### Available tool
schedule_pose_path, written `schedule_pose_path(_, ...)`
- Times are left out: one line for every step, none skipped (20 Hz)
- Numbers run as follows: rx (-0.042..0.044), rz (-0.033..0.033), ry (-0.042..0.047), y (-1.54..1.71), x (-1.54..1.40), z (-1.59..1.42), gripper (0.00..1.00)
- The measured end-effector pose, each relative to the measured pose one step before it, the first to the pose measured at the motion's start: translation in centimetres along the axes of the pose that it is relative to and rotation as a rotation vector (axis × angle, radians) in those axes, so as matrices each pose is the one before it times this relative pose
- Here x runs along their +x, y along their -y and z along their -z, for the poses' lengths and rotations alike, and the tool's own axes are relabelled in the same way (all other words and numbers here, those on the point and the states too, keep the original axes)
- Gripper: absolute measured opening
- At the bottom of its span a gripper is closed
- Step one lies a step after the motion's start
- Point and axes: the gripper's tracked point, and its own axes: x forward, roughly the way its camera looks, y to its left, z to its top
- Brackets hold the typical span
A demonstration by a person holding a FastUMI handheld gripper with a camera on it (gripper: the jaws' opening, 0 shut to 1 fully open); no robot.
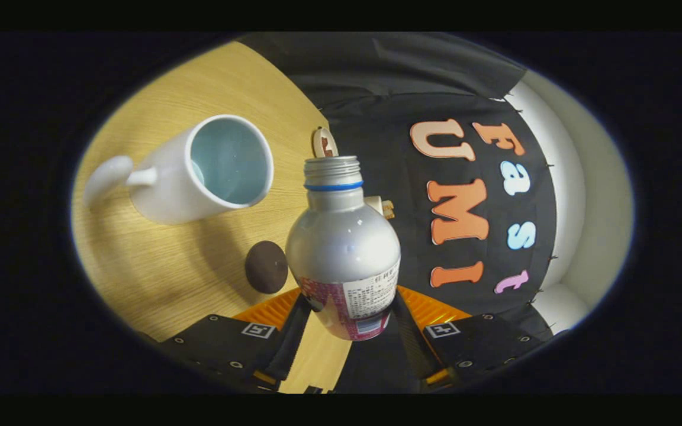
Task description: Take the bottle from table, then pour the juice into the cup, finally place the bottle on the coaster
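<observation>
While the gripper [350, 319] squeezes the bottle [344, 248] from both sides, with one finger pressed on each side of its lower part, the bottle sits in the middle of the frame with its open neck pointing up toward the top of the picture. It has no cap on. The whole view is tipped over, so the wooden table [163, 266] fills the left side of the frame and leans, which makes me think the bottle is being tilted for pouring. The white cup [199, 171] is in the upper left of the frame, resting on the table, with its open mouth showing and its handle sticking out to the left. The round dark coaster [266, 267] lies on the table just left of the bottle, below the cup. The bottle's mouth is to the right of the cup and not over it, so juice could spill on the table if the tipping goes on before the mouth reaches the cup. The bottle looks smooth and shiny, so it might slip if the fingers loosen. I cannot tell how much juice is inside.
</observation>
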Motion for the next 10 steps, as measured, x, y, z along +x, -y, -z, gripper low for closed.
schedule_pose_path(-0.01737,0.00226,-0.00008,0.037,-0.002,-0.033,0.77)
schedule_pose_path(-0.01761,0.00319,0.00254,0.074,-0.089,-0.062,0.77)
schedule_pose_path(-0.01574,0.00454,0.0009,0.019,-0.011,-0.055,0.77)
schedule_pose_path(-0.01685,0.00308,0.00216,-0.014,0.21,-0.001,0.77)
schedule_pose_path(-0.01478,0.00223,0.00248,0.016,-0.102,-0.086,0.77)
schedule_pose_path(-0.0139,0.00069,0.00283,-0.079,-0.041,-0.026,0.77)
schedule_pose_path(-0.01316,-0.00022,0.00312,0.05,-0.05,-0.136,0.77)
schedule_pose_path(-0.01192,0.00143,0.00356,0.06,-0.193,-0.083,0.77)
schedule_pose_path(-0.01016,0.00187,0.00108,0.163,0.18,0.013,0.77)
schedule_pose_path(-0.00913,0.00302,0.00122,0.104,-0.026,-0.065,0.77)
